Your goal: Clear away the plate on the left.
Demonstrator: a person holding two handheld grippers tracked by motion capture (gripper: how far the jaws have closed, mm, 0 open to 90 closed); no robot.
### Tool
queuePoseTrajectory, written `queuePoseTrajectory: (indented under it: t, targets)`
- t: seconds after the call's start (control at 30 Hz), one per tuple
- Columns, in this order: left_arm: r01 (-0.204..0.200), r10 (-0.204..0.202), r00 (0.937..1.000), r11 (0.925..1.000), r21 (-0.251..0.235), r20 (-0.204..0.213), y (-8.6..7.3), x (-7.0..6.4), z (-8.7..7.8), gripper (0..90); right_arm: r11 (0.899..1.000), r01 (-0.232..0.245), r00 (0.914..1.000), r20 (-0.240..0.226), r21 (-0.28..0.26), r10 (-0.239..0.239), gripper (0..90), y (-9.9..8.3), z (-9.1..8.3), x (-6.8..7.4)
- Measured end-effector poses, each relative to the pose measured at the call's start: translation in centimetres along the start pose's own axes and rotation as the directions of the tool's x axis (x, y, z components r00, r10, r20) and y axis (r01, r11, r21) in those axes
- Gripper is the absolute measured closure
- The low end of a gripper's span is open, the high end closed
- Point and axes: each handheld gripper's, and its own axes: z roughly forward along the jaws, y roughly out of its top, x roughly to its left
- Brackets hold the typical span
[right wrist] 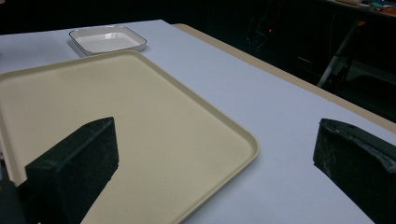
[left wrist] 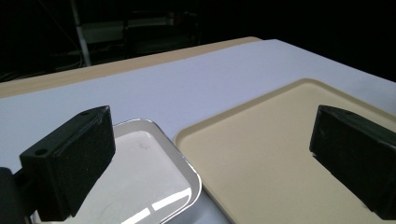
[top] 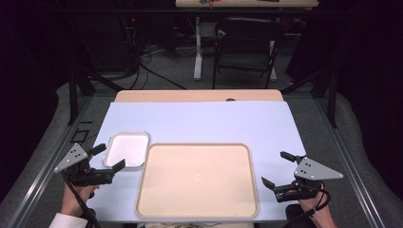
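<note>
The left gripper [top: 110,158] hovers wide open at the white dish [top: 126,149], which sits just left of the tray [top: 197,179] — likely stiff, glossy, slippery; best pinched at its rim. The right gripper [top: 277,170] gapes wide too — empty.

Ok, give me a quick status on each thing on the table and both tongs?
Beige tray: flat on the table, empty.
White dish: upright, empty, left of the tray.
Left tongs: open, holding nothing, over the dish's near edge.
Right tongs: open, holding nothing, right of the tray.
</note>
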Motion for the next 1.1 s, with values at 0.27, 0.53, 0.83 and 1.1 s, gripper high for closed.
queuePoseTrajectory:
  t: [0.27, 0.53, 0.83, 1.1]
  targets:
    - [0.064, -0.061, 0.9976, 0.9934, 0.095, -0.033, 1.2, 1.6, 1.9, 1.9, 1.000, 0.002, 0.9999, 0.011, 0.002, -0.002, 0.0, 0.0, -0.1, 0.2]
    - [0.114, -0.099, 0.9911, 0.9740, 0.196, -0.089, 1.6, 3.3, 2.9, 0.0, 1.000, -0.005, 1.0000, -0.004, 0.031, 0.005, 0.0, 0.0, 0.7, -0.3]
    - [0.153, -0.120, 0.9842, 0.9476, 0.281, -0.130, 1.6, 5.4, 5.0, 0.0, 0.999, 0.004, 1.0000, -0.002, 0.051, -0.004, 0.0, 0.0, 0.7, 0.0]
    - [0.211, -0.146, 0.9687, 0.9093, 0.358, -0.201, 1.3, 7.2, 6.5, 0.5, 0.997, 0.018, 0.9998, -0.009, 0.069, -0.017, 0.0, 0.1, 1.4, 0.0]
